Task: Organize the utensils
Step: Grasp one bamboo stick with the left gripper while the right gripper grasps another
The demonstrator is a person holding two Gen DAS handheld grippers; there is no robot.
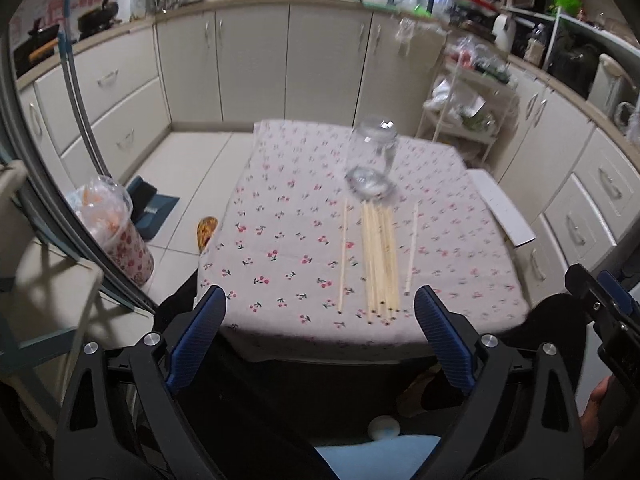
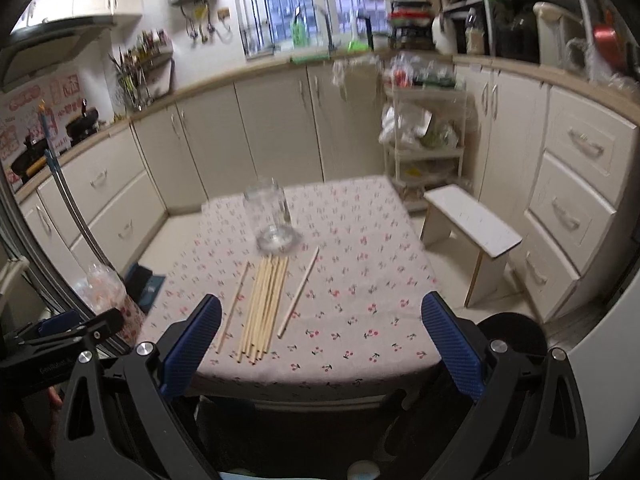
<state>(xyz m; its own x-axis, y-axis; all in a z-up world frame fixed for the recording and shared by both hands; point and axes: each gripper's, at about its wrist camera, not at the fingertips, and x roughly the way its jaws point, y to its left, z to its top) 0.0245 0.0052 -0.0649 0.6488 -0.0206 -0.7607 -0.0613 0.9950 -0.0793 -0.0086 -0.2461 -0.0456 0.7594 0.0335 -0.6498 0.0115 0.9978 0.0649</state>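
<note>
Several pale wooden chopsticks [image 1: 380, 258] [image 2: 266, 306] lie side by side on a table covered with a cherry-print cloth [image 1: 288, 240] [image 2: 360, 280]. One stick lies apart to the left [image 1: 343, 256] [image 2: 234, 306], another to the right [image 1: 412, 248] [image 2: 300, 292]. An empty clear glass jar [image 1: 374, 156] [image 2: 272, 216] stands upright just beyond their far ends. My left gripper [image 1: 320, 340] hangs open before the table's near edge, nothing between its blue pads. Held equally low and short of the table, my right gripper [image 2: 320, 344] is open and empty too.
A white stool [image 2: 472, 236] [image 1: 504, 208] stands right of the table. A floral bin with a plastic bag [image 1: 116, 232] and a dustpan [image 1: 154, 208] sit on the floor at left. Kitchen cabinets [image 1: 256, 64] ring the room; a wire cart [image 2: 428, 140] is behind.
</note>
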